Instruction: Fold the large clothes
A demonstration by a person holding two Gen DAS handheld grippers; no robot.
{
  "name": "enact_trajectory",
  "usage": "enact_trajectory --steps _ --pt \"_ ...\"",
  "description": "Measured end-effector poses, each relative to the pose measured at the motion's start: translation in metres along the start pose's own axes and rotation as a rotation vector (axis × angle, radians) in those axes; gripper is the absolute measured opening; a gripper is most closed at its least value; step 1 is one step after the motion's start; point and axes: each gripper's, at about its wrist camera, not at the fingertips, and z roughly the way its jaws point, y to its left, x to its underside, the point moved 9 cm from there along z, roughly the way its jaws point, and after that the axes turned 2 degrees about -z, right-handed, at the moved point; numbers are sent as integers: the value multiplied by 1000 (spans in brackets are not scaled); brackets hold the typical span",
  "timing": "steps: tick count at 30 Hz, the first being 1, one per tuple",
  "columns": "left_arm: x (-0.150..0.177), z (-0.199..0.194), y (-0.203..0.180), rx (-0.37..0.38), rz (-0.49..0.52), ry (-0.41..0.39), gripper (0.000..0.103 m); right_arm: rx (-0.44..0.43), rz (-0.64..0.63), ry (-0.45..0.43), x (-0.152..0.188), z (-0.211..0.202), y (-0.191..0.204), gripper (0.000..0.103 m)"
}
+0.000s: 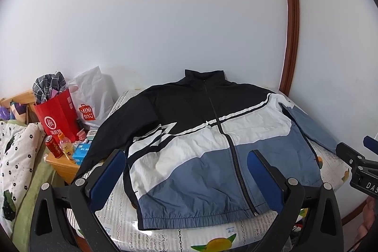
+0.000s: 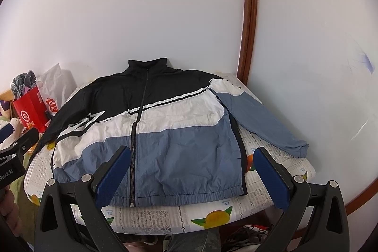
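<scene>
A black, white and blue zip jacket (image 1: 203, 145) (image 2: 151, 134) lies spread flat, front up, collar toward the wall, on a round table (image 2: 212, 209) with a fruit-print cloth. Its blue sleeve (image 2: 262, 117) stretches out to the right; the black sleeve (image 1: 111, 131) runs off the left edge. My left gripper (image 1: 186, 157) hovers open above the jacket's hem, nothing between its blue pads. My right gripper (image 2: 193, 155) is open too, above the hem's right half. Each gripper shows at the edge of the other's view: the right gripper (image 1: 359, 157), the left gripper (image 2: 14, 141).
A red paper bag (image 1: 56, 115) and a white shopping bag (image 1: 92, 96) stand on a wooden nightstand (image 1: 63, 164) at left, with a can (image 1: 53, 147) and bottle (image 1: 66, 145). A floral quilt (image 1: 16, 157) lies far left. The white wall and a brown door frame (image 2: 248, 15) stand close behind.
</scene>
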Motion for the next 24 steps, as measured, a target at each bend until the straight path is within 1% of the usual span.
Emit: enact_trajectory --steps 14,20,22,24 --pt "-4 5 1 37 -11 3 103 17 0 -10 -8 8 1 102" --pt "-9 15 7 27 -16 5 103 26 1 7 -10 22 3 102" --pt "-10 21 9 45 -23 12 103 25 3 11 -10 27 4 102" --pt "-10 28 14 29 -28 23 103 20 2 24 -11 36 5 102"
